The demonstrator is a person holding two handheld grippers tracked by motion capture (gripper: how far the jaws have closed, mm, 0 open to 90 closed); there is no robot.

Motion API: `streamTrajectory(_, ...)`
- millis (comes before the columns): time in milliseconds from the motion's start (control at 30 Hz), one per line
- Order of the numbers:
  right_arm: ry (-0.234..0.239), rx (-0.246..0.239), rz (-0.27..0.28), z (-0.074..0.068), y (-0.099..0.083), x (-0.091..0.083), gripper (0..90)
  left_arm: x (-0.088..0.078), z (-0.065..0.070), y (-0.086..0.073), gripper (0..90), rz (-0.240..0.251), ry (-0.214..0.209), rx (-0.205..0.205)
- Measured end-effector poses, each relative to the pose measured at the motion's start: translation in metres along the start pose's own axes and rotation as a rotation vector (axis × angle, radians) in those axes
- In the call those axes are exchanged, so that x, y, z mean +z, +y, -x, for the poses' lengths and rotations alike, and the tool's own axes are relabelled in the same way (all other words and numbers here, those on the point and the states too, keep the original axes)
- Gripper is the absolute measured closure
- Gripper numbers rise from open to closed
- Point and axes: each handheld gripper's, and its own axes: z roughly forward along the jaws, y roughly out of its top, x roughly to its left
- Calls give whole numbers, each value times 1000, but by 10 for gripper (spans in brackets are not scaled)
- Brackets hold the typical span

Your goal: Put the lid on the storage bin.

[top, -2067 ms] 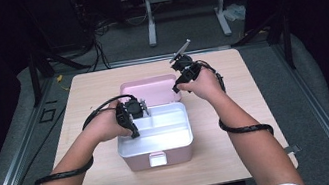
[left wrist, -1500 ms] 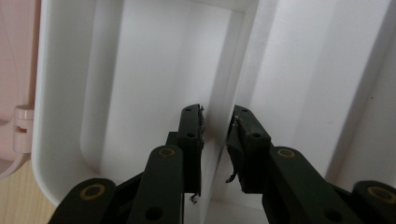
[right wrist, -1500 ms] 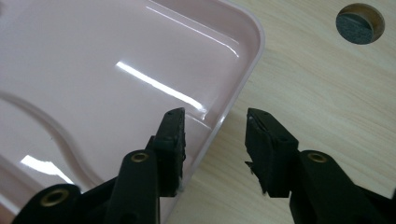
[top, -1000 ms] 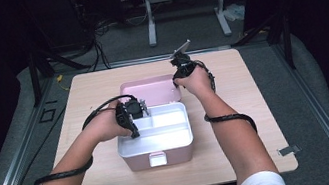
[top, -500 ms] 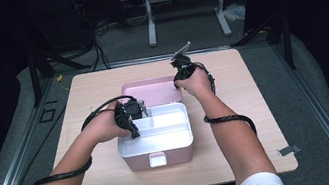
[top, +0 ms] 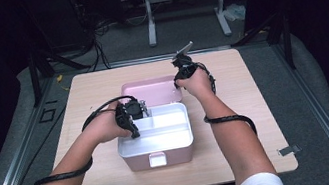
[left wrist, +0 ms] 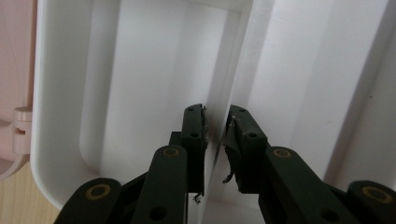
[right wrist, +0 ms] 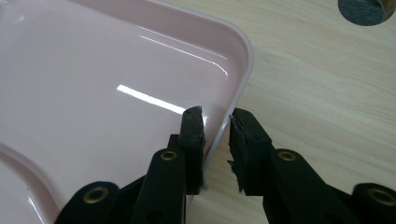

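Here the pink box (top: 155,137) sits in the middle of the wooden table (top: 256,107), with its lid (top: 149,91) thrown open flat behind it and a white divided tray (left wrist: 154,60) inside. The left gripper (left wrist: 217,133) reaches down into the box and straddles an upright partition of the tray (left wrist: 233,79); its jaws have just been closing, with the thin white wall between them, and they look nearly clamped on it, though a slim gap remains at the right pad. The right gripper (right wrist: 217,126) is at the far right corner of the lid, one jaw inside the glossy pink surface and one outside over the table; its jaws have also just been closing, with the lid's rim (right wrist: 243,70) between them, and a small gap shows at the outer pad.

I judge the step in hand is taking hold: one hand steadies the box, the other takes the lid. The next move probably calls for a firm pinch on the rim, then swinging the lid up and forward over the hinge while the left gripper leaves the tray before the lid comes down.
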Motion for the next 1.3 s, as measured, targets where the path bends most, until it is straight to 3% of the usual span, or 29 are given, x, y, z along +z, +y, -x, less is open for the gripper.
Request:
streamTrajectory(533,29,16,18,0,3,-13,778,0,-1,-1,773,8,-4,-16)
streamTrajectory(900,8,-23,118,-8,2,-42,806,0,-1,-4,774,22,-3,-27)
streamTrajectory(967,24,-25,132,-9,1,-49,812,0,0,-3,776,20,-1,-25)
streamTrajectory(1133,4,-48,198,-15,-6,-65,827,0,0,-3,782,23,-3,-24)
streamTrajectory(1300,16,-59,247,-18,-13,-78,836,0,0,-5,783,33,3,-30)
